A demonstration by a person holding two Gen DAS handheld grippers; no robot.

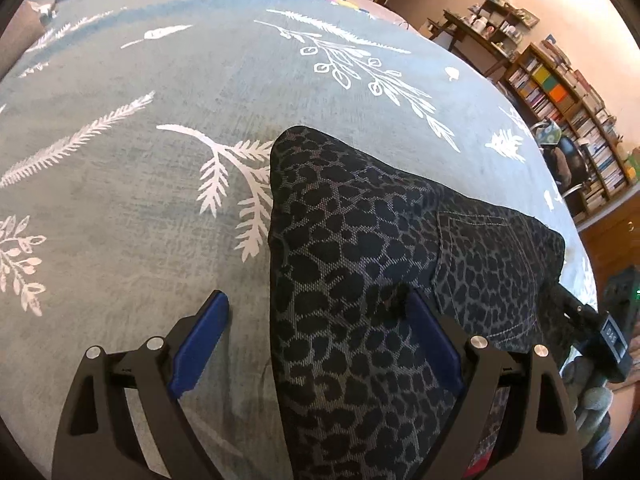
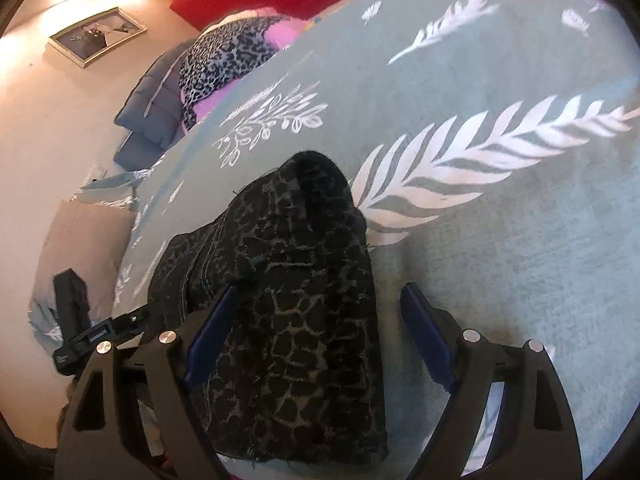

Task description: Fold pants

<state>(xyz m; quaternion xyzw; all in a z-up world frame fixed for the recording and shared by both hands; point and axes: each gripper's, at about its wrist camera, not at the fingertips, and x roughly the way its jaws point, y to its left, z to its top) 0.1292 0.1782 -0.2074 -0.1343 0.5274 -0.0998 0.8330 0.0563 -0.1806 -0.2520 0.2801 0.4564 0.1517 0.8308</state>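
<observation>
The left gripper [image 1: 316,312] stands with its blue pads wide apart at the bottom of the left wrist view, one pad over bare cover at lower left, the other lying on the cloth at lower centre. Between and beyond them runs the pants [image 1: 380,248], dark leopard-patterned denim already doubled into a narrow bundle on the teal bedspread [image 1: 140,160]. From this claw the bundle climbs toward the middle of the frame and also spreads to the right, where a back pocket shows. The right gripper [image 2: 318,312] is likewise spread, nothing clamped; its left pad touches the cloth at lower centre-left of the right wrist view and its right pad hangs over bare cover. There the pants [image 2: 300,280] run straight up the frame from the bottom edge to a rounded, open end near the centre, so the long axis lies roughly along the fingers. Both claws sit close over the cloth; neither looks clearly nearer. A next fold would likely bring one end over the other along that axis.
</observation>
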